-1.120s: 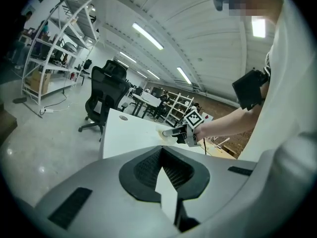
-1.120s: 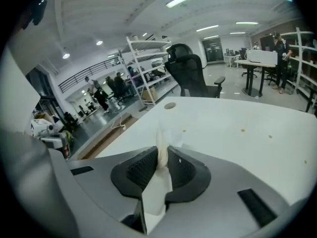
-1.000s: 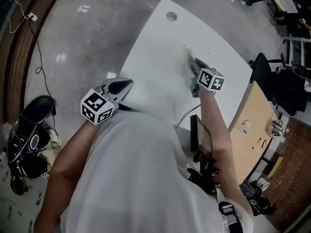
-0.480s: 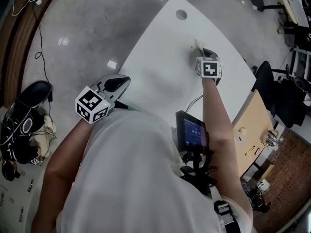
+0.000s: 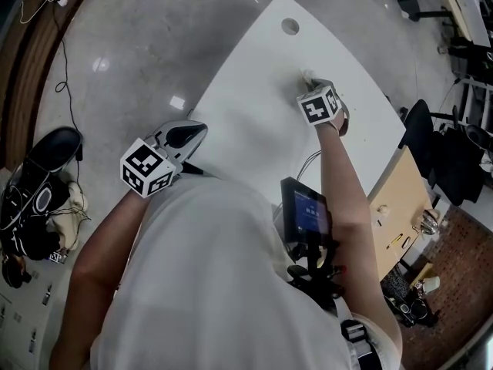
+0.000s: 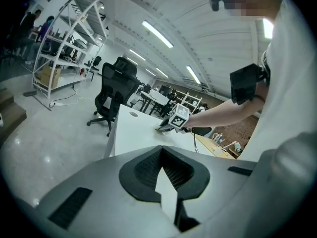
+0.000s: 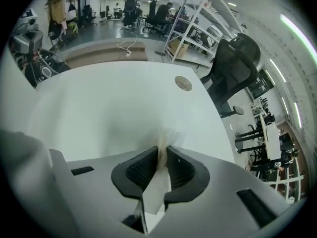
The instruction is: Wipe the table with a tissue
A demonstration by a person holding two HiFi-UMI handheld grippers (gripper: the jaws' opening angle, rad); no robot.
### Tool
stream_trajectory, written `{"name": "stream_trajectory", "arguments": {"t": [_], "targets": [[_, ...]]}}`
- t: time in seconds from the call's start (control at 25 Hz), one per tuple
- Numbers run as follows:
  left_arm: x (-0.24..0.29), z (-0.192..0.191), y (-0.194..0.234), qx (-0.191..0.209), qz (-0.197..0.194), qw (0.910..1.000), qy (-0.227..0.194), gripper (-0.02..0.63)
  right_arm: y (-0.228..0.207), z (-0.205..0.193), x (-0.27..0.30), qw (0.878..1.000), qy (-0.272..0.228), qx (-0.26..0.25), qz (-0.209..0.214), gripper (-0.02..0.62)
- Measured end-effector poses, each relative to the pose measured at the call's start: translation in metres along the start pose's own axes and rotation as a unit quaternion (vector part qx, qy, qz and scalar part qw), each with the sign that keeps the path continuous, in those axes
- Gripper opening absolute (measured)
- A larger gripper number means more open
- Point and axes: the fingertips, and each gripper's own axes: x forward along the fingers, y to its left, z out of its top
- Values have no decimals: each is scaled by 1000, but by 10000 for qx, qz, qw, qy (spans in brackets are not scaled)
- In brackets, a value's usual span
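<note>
Right gripper: jaws clamped on a thin cream-white paper tissue. The tissue runs up between the two black ribbed pads, and its crumpled free end sticks out just past the tips. In the head view the right gripper is pitched steeply down, with the tissue at its tip against the white curved-edge table. That spot is on the far half of the tabletop, near the round cable hole but apart from it.

Left gripper: jaws together, nothing between them. It is off the table's near edge, in front of the person's torso, aimed across the table towards the other gripper. In the head view the left gripper is over grey floor, just beside the table's near corner.

A small dark screen unit hangs at the person's chest. A black office chair stands beyond the table's far edge, and a black bag lies on the floor off to the left.
</note>
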Motion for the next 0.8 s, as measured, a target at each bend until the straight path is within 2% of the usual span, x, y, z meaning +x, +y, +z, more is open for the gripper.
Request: {"name": "stream_trajectory", "arguments": {"t": [0.24,0.36,0.48,0.56,0.64,0.72,0.8], "targets": [[1,-1,-1,17,2,10000,-32,6,18,-2,-3,9996,-115,-209,128,57],[0,-1,1,30,-12,10000,-38,6,30,0,-7,9988,-238,-293,310,57],[1,-2,-3,60,-53,10000,-39,6,49,-2,-14,9961,-306,-590,578,57],[1,-2,-4,78,-89,9999,-45,6,66,-3,-19,9923,-311,-820,873,57],[2,-2,-7,96,-134,9999,-52,6,87,-4,-28,9846,-361,-938,1427,57],[5,-1,-12,142,-183,9997,-51,6,107,1,-45,9732,-634,-711,2092,57],[7,1,-18,206,-232,9995,-37,6,115,4,-56,9682,-975,-238,2290,57]]}}
